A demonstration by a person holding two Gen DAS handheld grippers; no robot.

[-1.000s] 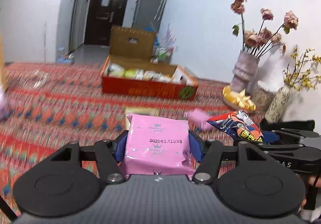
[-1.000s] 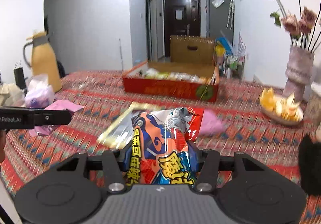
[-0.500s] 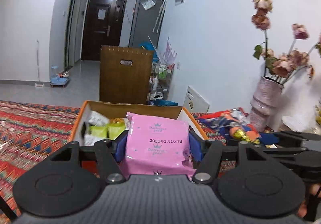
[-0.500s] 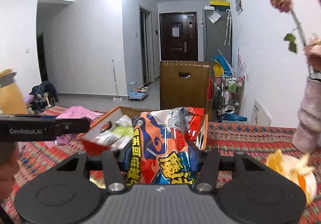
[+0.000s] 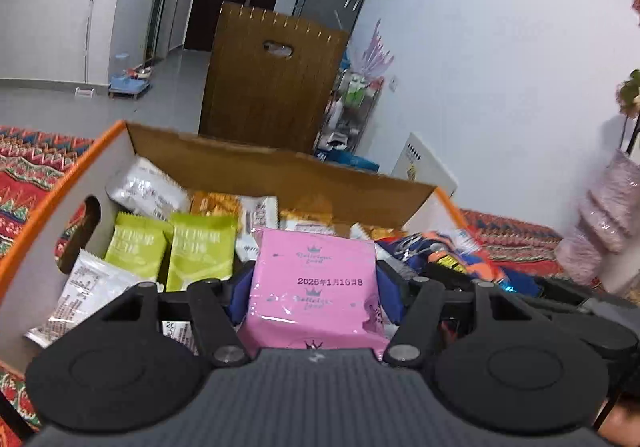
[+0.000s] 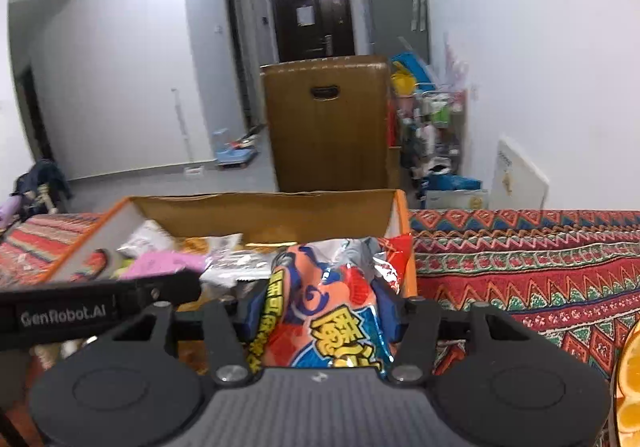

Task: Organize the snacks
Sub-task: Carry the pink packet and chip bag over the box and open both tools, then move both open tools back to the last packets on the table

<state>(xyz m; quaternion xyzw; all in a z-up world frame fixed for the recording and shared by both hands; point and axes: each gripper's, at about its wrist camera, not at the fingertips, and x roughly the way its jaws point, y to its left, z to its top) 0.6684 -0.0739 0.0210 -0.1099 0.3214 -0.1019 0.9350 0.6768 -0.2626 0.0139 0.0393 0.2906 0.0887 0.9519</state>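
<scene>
The left gripper [image 5: 314, 287] clamps a glossy pink square snack packet [image 5: 312, 289] above the orange-edged cardboard box [image 5: 280, 171]. At its 3 o'clock, the right gripper [image 6: 326, 309] squeezes a crinkled orange-and-blue foil bag [image 6: 326, 307] over the same box.

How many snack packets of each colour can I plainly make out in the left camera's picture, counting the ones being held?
Green packets: 2
Pink packet, held by the left gripper: 1
Orange and blue bag, held by the right gripper: 1
Total: 4; the white and orange packets behind overlap too much to count.
</scene>
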